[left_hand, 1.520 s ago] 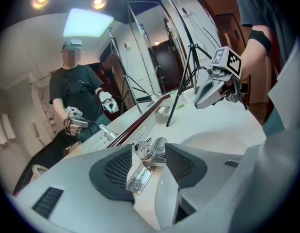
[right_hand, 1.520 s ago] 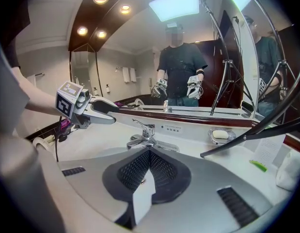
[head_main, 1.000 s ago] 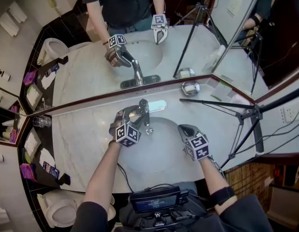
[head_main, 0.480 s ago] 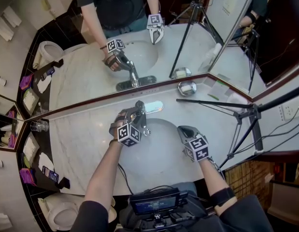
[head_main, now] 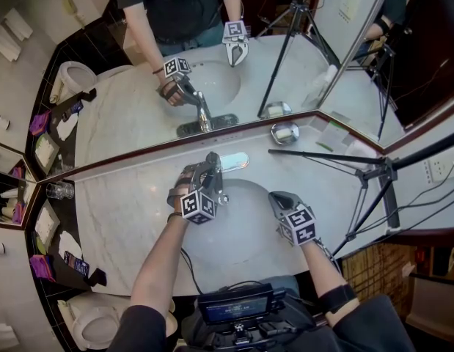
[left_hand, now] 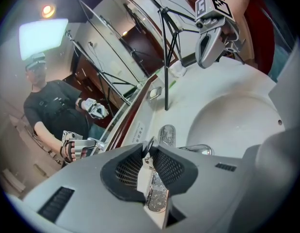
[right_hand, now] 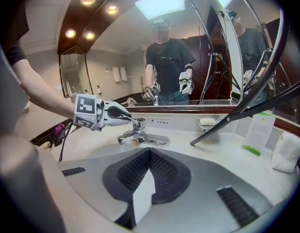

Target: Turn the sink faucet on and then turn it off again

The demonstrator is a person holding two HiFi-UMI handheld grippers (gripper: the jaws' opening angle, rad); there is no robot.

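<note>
As its jaws have just been closing, the left hand-held gripper [left_hand: 149, 153] now pinches the slim chrome lever handle [left_hand: 157, 194] of the chrome sink faucet [head_main: 216, 180], which stands behind the white oval basin [head_main: 245, 229] in the pale marble bench [head_main: 116, 211]. Right hand-held gripper [head_main: 277, 199]: jaws together, empty, over the basin's right rim. Judged step: securing the handle for turn-on; next, lift the lever without slipping off.
</note>
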